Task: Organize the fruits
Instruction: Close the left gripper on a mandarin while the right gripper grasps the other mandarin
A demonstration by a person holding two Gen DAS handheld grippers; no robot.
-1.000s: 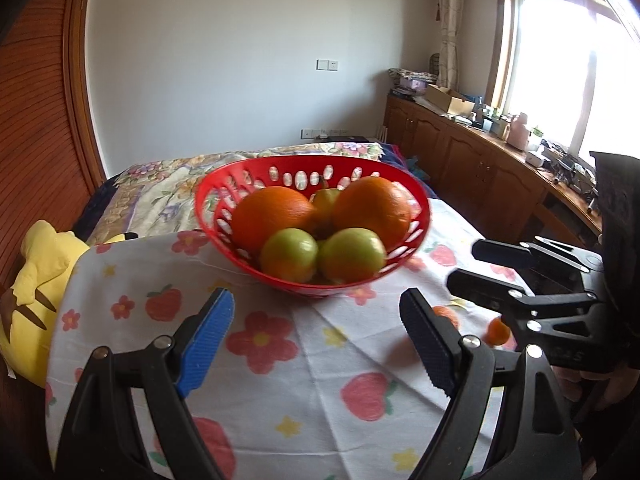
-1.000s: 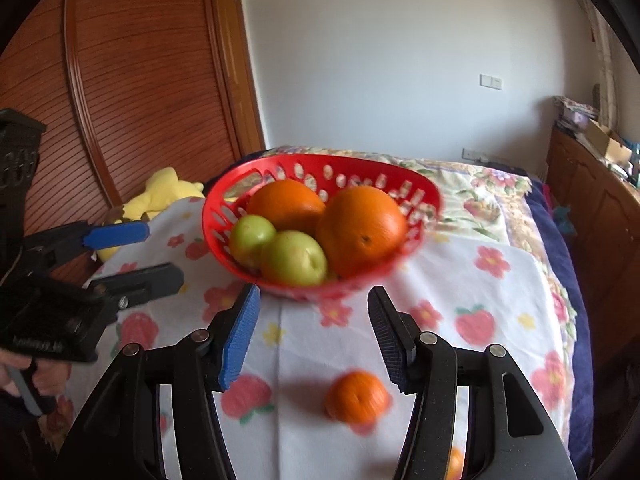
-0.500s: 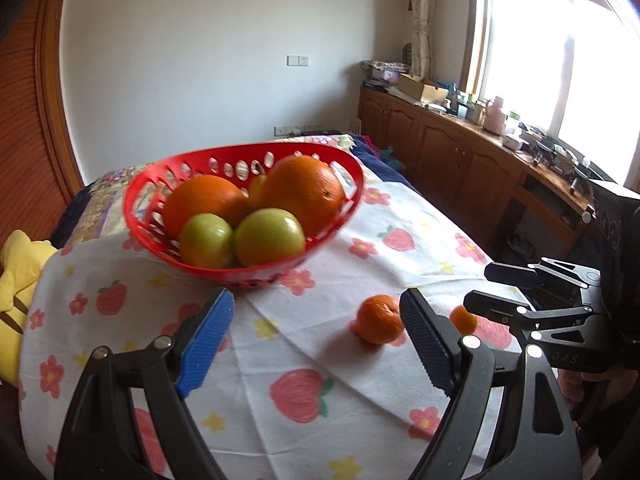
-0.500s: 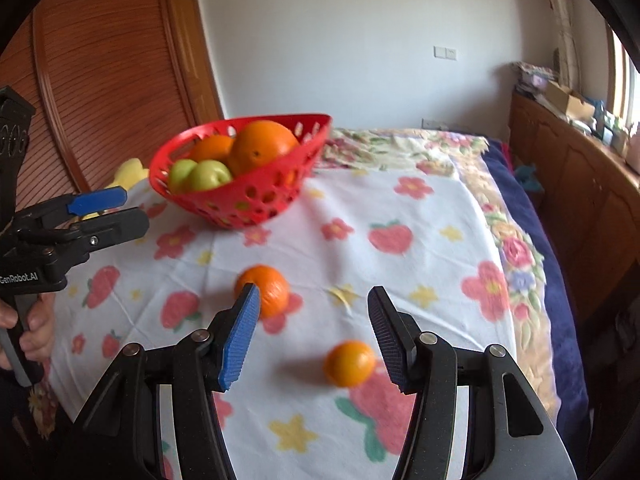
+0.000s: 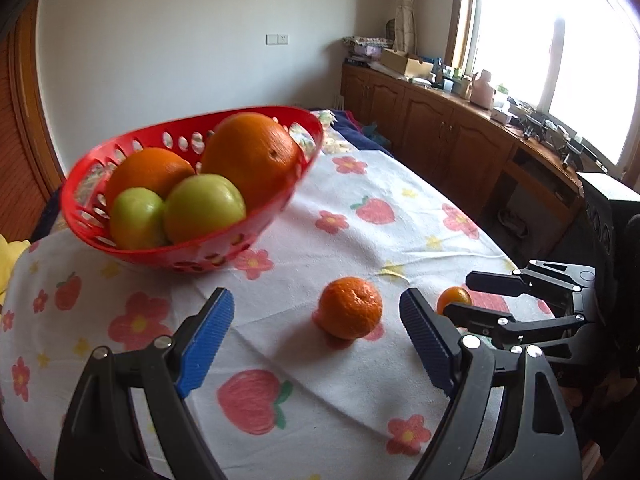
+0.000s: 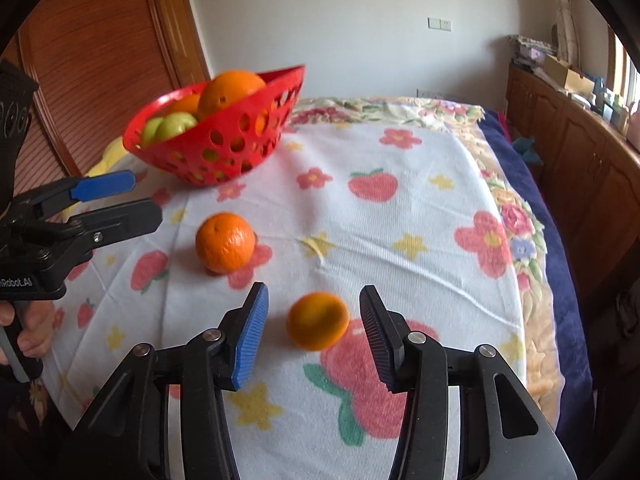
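A red basket (image 5: 280,208) (image 6: 256,112) holds two big oranges (image 5: 252,156) and two green apples (image 5: 204,208). Two mandarins lie loose on the flowered cloth. The larger mandarin (image 5: 349,307) (image 6: 225,242) sits just ahead of my left gripper (image 5: 316,340), which is open and empty. The smaller mandarin (image 6: 317,321) (image 5: 454,299) lies between the open jaws of my right gripper (image 6: 314,336), untouched. The right gripper also shows in the left wrist view (image 5: 492,300), and the left gripper in the right wrist view (image 6: 116,204).
The white cloth with flowers and strawberries (image 6: 400,220) covers a bed. A yellow plush toy (image 5: 8,252) lies at its left edge. Wooden cabinets (image 5: 460,144) run along the right wall under a window. A wooden wardrobe (image 6: 100,60) stands at the left.
Both grippers have pulled back from the basket and swung right. The two mandarins came into view; the smaller one now lies between the right jaws, the larger nearer the left gripper.
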